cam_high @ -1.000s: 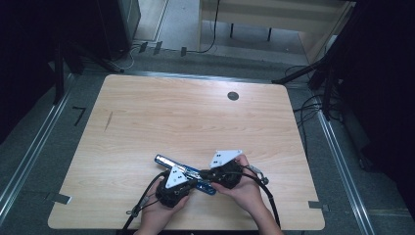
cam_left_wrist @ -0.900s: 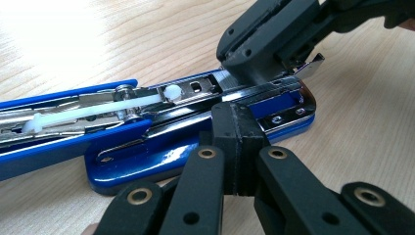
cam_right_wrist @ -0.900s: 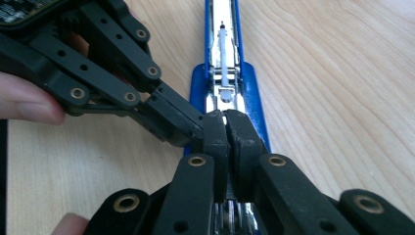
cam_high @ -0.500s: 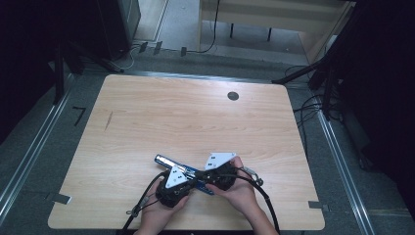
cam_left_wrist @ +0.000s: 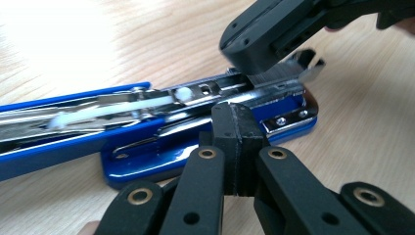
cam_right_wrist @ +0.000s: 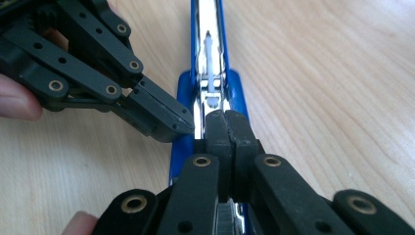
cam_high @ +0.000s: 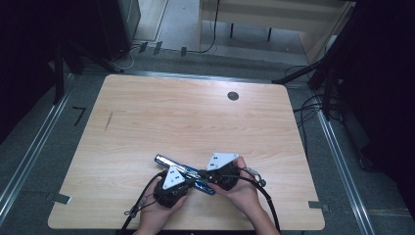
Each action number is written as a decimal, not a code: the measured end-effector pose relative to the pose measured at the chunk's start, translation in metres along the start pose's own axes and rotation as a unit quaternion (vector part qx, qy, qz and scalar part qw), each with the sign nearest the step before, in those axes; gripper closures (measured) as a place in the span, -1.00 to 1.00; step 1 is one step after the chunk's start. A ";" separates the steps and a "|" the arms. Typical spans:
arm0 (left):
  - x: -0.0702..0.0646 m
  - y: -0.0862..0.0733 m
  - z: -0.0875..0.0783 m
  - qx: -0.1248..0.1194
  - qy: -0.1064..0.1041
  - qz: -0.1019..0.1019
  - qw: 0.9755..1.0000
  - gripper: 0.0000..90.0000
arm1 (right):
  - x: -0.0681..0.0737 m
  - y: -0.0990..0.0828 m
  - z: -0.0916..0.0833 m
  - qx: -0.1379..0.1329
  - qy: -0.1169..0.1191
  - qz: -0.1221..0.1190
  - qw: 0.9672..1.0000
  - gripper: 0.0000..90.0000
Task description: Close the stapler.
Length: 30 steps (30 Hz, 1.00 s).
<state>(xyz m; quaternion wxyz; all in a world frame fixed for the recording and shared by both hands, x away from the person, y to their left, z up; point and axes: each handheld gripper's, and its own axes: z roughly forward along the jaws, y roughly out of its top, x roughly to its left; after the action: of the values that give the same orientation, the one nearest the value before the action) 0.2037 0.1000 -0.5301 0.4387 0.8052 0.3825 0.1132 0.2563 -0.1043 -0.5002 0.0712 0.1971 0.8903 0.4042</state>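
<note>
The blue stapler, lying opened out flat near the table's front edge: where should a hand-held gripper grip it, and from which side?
Grip the stapler across its blue base plate, from above with jaws straddling the two long sides. That is a judgement: the base lies flat and narrow, while the opened metal magazine above it looks slippery and holds staples.

Blue stapler (cam_left_wrist: 205, 147) with shiny chrome insides and a white plastic pusher (cam_left_wrist: 112, 108). Matte black grippers, left gripper (cam_left_wrist: 239, 142) and right gripper (cam_right_wrist: 226, 134), brass-coloured rivets. Pale wood-grain table (cam_high: 195, 117), small black round spot (cam_high: 233, 96).
</note>
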 end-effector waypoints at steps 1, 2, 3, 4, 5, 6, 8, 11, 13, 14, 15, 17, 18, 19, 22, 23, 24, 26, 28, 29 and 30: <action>0.002 0.000 -0.002 0.000 0.003 -0.001 1.000 1.00 | -0.001 0.000 -0.002 -0.008 0.002 0.007 1.000 1.00; 0.004 0.001 -0.004 -0.003 0.003 -0.004 1.000 1.00 | -0.002 0.000 -0.003 -0.009 0.003 0.008 1.000 1.00; 0.006 0.002 -0.007 -0.008 0.011 -0.001 1.000 1.00 | -0.002 0.001 -0.005 -0.011 0.000 0.008 1.000 1.00; 0.009 0.003 -0.011 -0.009 0.023 0.004 1.000 1.00 | -0.003 0.000 -0.006 -0.013 -0.001 0.009 1.000 1.00; 0.013 0.004 -0.015 -0.013 0.032 0.002 0.999 1.00 | -0.003 0.000 -0.008 -0.017 -0.001 0.010 1.000 1.00; 0.018 0.005 -0.019 -0.017 0.036 -0.003 0.999 1.00 | -0.004 0.000 -0.009 -0.019 -0.001 0.011 1.000 1.00; 0.026 0.006 -0.027 -0.023 0.043 -0.014 0.999 1.00 | -0.006 -0.001 -0.012 -0.026 -0.004 0.013 1.000 1.00; 0.038 0.003 -0.036 -0.023 0.061 -0.024 0.998 1.00 | -0.005 0.000 -0.015 -0.036 -0.005 0.018 0.999 1.00; 0.045 -0.001 -0.040 -0.025 0.068 -0.035 0.997 1.00 | -0.004 0.002 -0.018 -0.041 -0.006 0.017 0.999 1.00; 0.048 -0.003 -0.041 -0.026 0.071 -0.040 0.996 1.00 | -0.004 0.003 -0.020 -0.043 -0.007 0.017 0.999 1.00; 0.051 -0.005 -0.042 -0.025 0.073 -0.043 0.996 1.00 | -0.004 0.004 -0.021 -0.047 -0.008 0.014 0.999 1.00; 0.055 -0.007 -0.044 -0.020 0.077 -0.047 0.996 1.00 | -0.004 0.006 -0.023 -0.050 -0.010 0.020 0.999 1.00; 0.057 -0.008 -0.044 -0.019 0.078 -0.049 0.996 1.00 | -0.005 0.006 -0.023 -0.050 -0.010 0.018 0.999 1.00; 0.058 -0.009 -0.044 -0.017 0.079 -0.050 0.995 1.00 | -0.005 0.006 -0.023 -0.049 -0.009 0.019 0.999 1.00; 0.061 -0.011 -0.041 -0.006 0.084 -0.049 0.995 1.00 | -0.004 0.007 -0.019 -0.038 -0.007 0.018 0.999 1.00; 0.062 -0.012 -0.041 -0.002 0.086 -0.048 0.995 1.00 | -0.004 0.007 -0.017 -0.035 -0.007 0.016 0.999 1.00; 0.062 -0.012 -0.040 0.000 0.087 -0.048 0.995 1.00 | -0.003 0.008 -0.016 -0.033 -0.005 0.013 0.999 1.00; 0.064 -0.014 -0.039 0.004 0.087 -0.052 0.995 1.00 | -0.001 0.010 -0.014 -0.029 -0.005 0.011 0.999 1.00; 0.065 -0.014 -0.038 0.009 0.088 -0.055 0.995 1.00 | 0.000 0.013 -0.013 -0.030 -0.004 0.008 1.000 1.00; 0.065 -0.014 -0.038 0.011 0.089 -0.057 0.994 1.00 | 0.001 0.015 -0.012 -0.030 -0.004 0.009 1.000 1.00; 0.065 -0.015 -0.037 0.012 0.090 -0.057 0.994 1.00 | 0.001 0.016 -0.012 -0.031 -0.004 0.007 0.999 1.00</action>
<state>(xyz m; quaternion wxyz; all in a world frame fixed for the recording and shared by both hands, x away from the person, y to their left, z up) 0.2213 0.1747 -0.5297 0.3987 0.7737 0.4671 0.1555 0.2571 -0.1025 -0.4802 0.0780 0.2027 0.8755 0.4317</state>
